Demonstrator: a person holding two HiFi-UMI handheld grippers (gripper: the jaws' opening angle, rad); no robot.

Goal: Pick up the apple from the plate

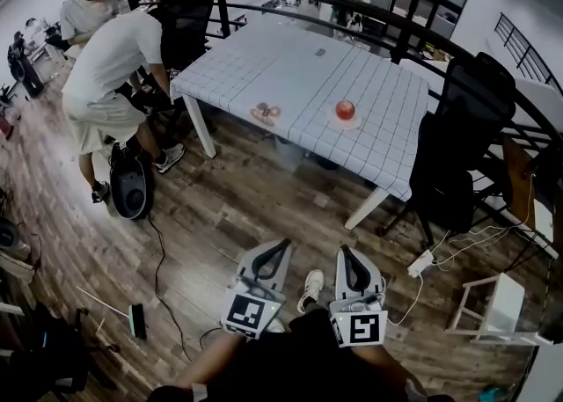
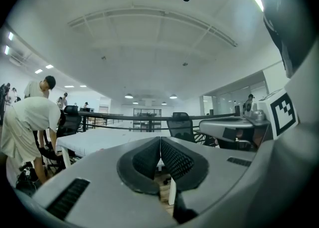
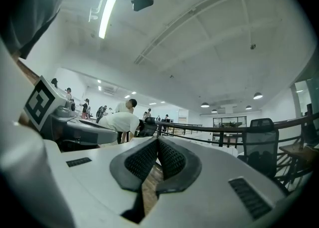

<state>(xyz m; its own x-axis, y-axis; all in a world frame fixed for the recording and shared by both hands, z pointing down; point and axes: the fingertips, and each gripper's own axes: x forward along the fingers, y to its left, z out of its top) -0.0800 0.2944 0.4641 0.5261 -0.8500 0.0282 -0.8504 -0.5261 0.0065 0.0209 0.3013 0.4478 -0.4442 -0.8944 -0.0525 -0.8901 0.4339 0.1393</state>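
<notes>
We see a red apple (image 1: 345,110) sitting in a small pale plate (image 1: 345,127) near the front right edge of a white gridded surface (image 1: 290,66), well apart from both grippers, which are held level and low over the wooden floor (image 1: 220,215). The plate holds nothing else that we can see. To the plate's left, close to the same edge, lies a small brownish thing (image 1: 265,113), too small for us to name. The left gripper (image 1: 283,244) (image 2: 160,142) has its jaws pressed together at the tips with nothing between them. The right gripper (image 1: 345,252) (image 3: 157,142) is likewise closed and empty. In both gripper views the surface shows only as a pale slab behind the dark pads, and we cannot pick out the plate or the apple there. A black office chair (image 1: 462,127) stands at the right end of the surface and covers that corner, and the arms behind the marker cubes are cut off by the lower border of the head view. At the left a person in a white shirt (image 1: 110,62) bends beside another dark chair (image 1: 180,18). A white power strip (image 1: 420,262) and its cables lie on the floor near a white stool (image 1: 493,308), the latter partly lost in the dark right margin.
</notes>
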